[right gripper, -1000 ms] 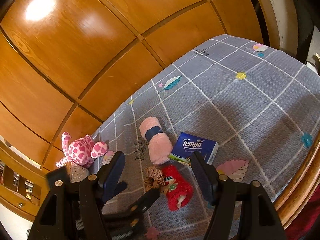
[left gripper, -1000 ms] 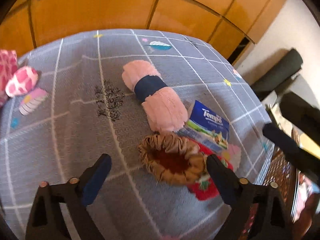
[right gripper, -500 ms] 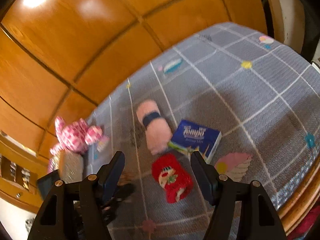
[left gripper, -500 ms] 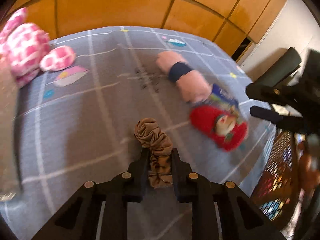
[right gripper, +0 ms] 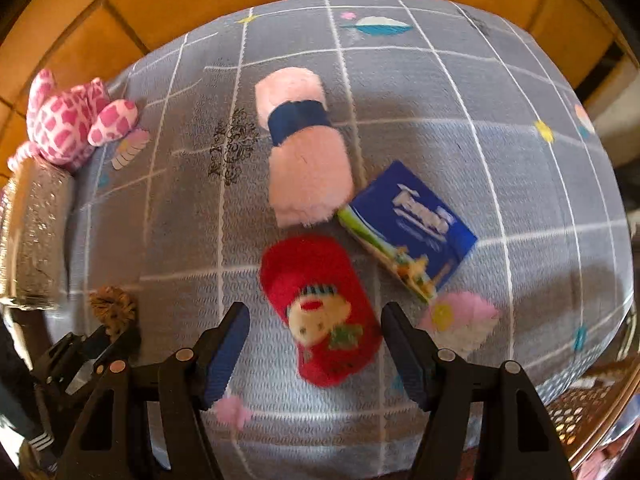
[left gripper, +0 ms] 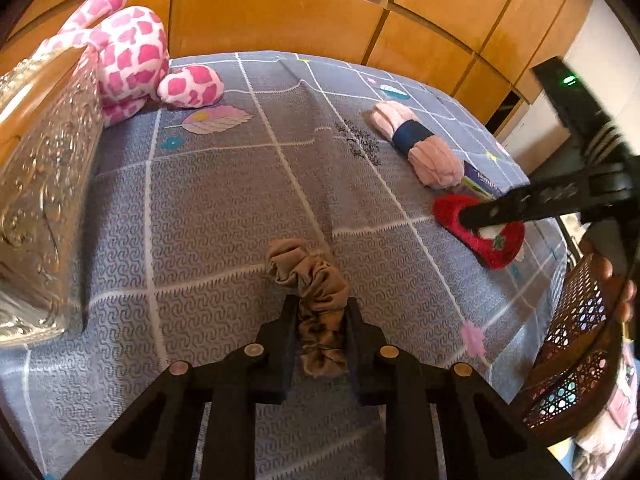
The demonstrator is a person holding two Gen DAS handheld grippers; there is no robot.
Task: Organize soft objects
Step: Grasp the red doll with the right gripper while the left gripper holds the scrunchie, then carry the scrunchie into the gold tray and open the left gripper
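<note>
My left gripper (left gripper: 321,312) is shut on a brown scrunchie (left gripper: 310,280) and holds it above the grey grid-patterned cloth (left gripper: 200,208). The scrunchie also shows in the right wrist view (right gripper: 113,305), in the left gripper (right gripper: 116,334). My right gripper (right gripper: 314,330) is open, its jaws on either side of a red fuzzy sock (right gripper: 320,304) with a doll face. In the left wrist view a right finger (left gripper: 532,204) lies across the sock (left gripper: 492,240). A rolled pink towel with a navy band (right gripper: 300,148) and a blue Tempo tissue pack (right gripper: 412,228) lie just beyond the sock.
A pink spotted plush toy (left gripper: 128,48) sits at the far left by a clear embossed glass container (left gripper: 44,184). Wooden panelling (left gripper: 280,8) stands behind the surface. A woven chair back (left gripper: 576,320) is at the right edge.
My left gripper closed on the scrunchie and carried it left, away from the sock. My right gripper came down close over the red sock.
</note>
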